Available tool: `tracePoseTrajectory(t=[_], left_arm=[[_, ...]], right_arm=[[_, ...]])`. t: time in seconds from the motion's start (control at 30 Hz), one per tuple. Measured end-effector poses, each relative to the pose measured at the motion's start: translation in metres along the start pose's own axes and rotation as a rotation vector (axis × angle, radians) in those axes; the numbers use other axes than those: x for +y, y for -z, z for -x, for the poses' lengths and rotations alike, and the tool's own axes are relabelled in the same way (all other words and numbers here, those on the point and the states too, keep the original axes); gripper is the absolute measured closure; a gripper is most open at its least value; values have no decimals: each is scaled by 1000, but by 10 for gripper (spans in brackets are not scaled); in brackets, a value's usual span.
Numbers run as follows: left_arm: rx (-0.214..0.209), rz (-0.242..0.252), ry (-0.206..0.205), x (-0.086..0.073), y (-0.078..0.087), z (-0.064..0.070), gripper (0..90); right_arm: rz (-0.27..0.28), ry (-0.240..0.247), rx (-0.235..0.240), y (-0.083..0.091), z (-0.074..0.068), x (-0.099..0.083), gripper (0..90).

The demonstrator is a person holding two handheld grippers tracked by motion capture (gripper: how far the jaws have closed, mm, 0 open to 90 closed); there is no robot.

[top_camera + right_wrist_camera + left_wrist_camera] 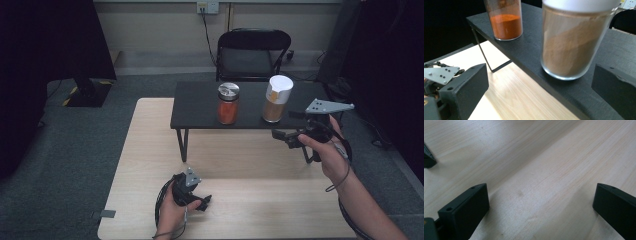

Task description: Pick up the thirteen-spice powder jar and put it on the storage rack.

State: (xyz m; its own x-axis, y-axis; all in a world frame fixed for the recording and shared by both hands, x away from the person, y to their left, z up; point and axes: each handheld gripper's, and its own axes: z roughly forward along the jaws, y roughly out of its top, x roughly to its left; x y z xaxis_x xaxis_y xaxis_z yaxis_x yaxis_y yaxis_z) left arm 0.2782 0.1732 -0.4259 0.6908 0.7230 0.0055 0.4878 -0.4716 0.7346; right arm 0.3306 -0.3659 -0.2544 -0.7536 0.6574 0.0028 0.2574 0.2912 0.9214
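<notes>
The right gripper (283, 136) is held at the front edge of the black shelf (200, 107), its jaws spread wide and empty. The brown-powder jar (276, 98), white-lidded, stands upright on the shelf at the gripper's 12 o'clock, near but untouched. The orange-powder jar (228, 103) is seen at its 9 o'clock. The left gripper (202, 202) is held low over the wooden table (150, 150), jaws likewise spread.
</notes>
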Motion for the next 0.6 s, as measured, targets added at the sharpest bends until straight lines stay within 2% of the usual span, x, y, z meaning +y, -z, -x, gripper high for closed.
tracePoseTrajectory(t=[0.3,0.6], left_arm=[[0,0,0,0,0,0,0],[0,0,0,0,0,0,0]], right_arm=[[14,-19,4,3,-3,-13,0],[16,-5,4,7,-6,-21,0]])
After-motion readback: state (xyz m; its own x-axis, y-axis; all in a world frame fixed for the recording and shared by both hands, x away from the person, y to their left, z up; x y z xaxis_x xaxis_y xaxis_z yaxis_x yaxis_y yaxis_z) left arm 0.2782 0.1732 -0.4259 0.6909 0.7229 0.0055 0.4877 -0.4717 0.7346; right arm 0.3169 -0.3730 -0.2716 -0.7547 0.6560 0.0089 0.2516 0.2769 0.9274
